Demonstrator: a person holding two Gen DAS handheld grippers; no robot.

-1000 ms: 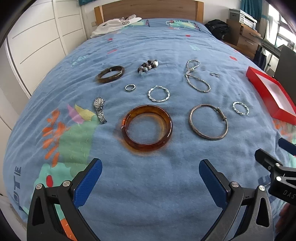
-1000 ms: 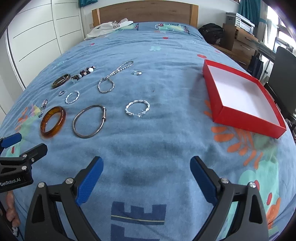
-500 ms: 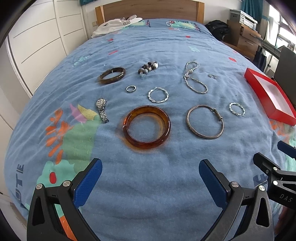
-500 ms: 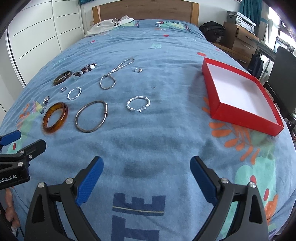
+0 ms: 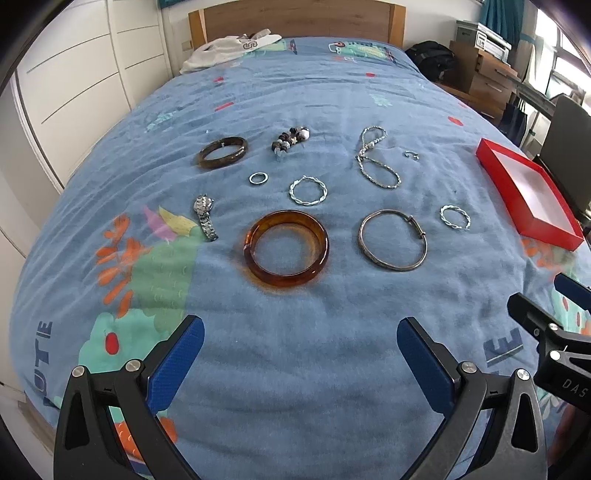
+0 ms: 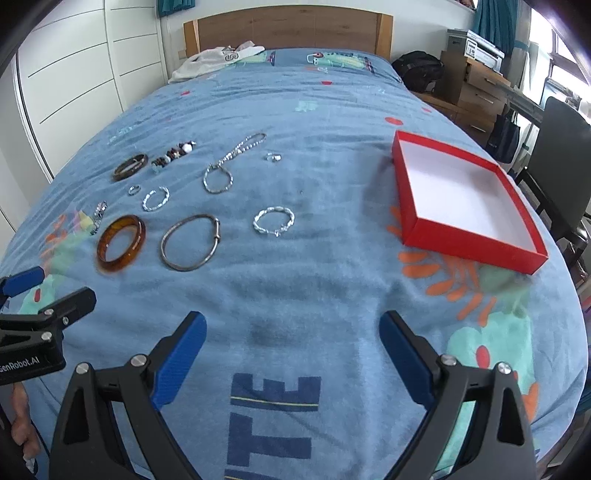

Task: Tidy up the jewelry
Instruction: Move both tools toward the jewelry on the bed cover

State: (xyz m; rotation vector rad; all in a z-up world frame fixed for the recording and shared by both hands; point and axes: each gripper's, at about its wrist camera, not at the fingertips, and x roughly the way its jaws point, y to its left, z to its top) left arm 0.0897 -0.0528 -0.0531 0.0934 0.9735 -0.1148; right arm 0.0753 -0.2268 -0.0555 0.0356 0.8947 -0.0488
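Observation:
Jewelry lies spread on a blue bedspread: an amber bangle (image 5: 286,248), a thin silver bangle (image 5: 392,240), a twisted silver bracelet (image 5: 455,217), another twisted silver ring (image 5: 308,190), a watch (image 5: 205,216), a dark bangle (image 5: 222,152), a beaded piece (image 5: 290,140), a small ring (image 5: 258,178) and a silver chain (image 5: 373,161). An empty red box (image 6: 458,195) sits at the right. My left gripper (image 5: 300,354) hangs open above the bedspread, short of the amber bangle (image 6: 121,243). My right gripper (image 6: 291,343) is open too, nothing between its fingers.
A white garment (image 5: 229,50) lies by the wooden headboard (image 5: 295,16). White wardrobe doors (image 5: 74,74) run along the left. A dark bag (image 6: 417,74), wooden drawers (image 6: 476,88) and a black chair (image 6: 561,147) stand to the right of the bed.
Both grippers have drawn back and risen slightly, so the jewelry and the red box look smaller and farther off. Both stay open; nothing on the bed has moved.

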